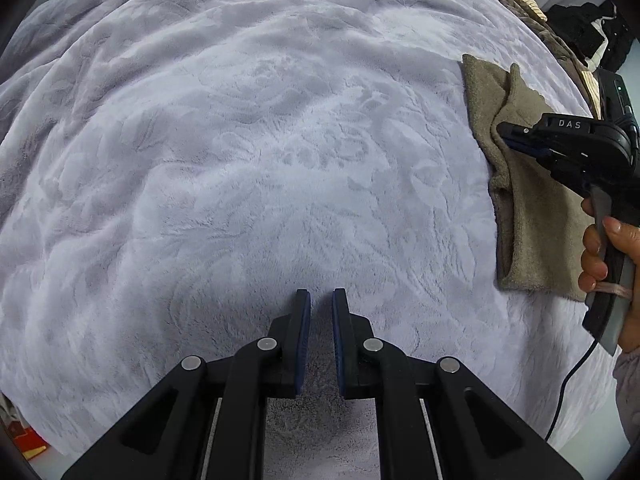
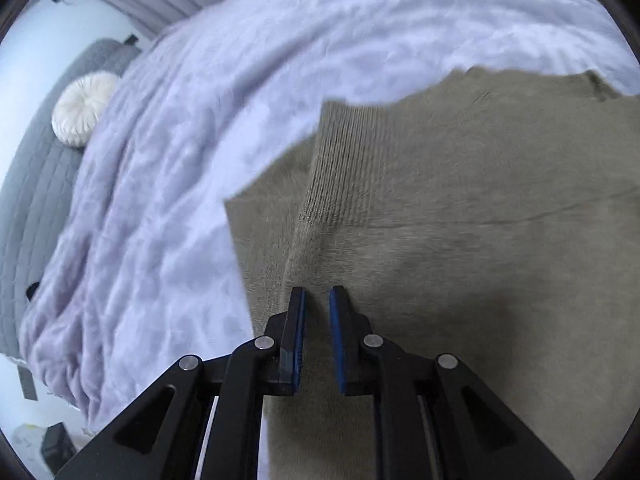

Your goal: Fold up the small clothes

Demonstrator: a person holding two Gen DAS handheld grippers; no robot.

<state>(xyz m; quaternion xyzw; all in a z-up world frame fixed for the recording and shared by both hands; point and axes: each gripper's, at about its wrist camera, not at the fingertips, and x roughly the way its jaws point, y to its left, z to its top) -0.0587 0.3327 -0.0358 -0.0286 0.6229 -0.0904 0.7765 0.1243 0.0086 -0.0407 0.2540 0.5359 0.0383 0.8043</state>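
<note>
Olive-brown knit is lying on the pale lavender blanket (image 1: 240, 152), and this garment (image 2: 460, 208) is sitting directly under and ahead of the right gripper (image 2: 317, 292), whose jaws are standing slightly apart with nothing between them. A ribbed cuff or hem (image 2: 344, 164) is running away from that claw's tips, just left of its centre line, so the fold edge is lying along the claw's forward axis.

The left gripper (image 1: 321, 294) is hovering over bare blanket, its jaws also parted and empty, with the garment (image 1: 528, 208) lying well off to its right, its long side stretching away from the claw. The right claw is judged far nearer, so it is likely taking the next pinch.
</note>
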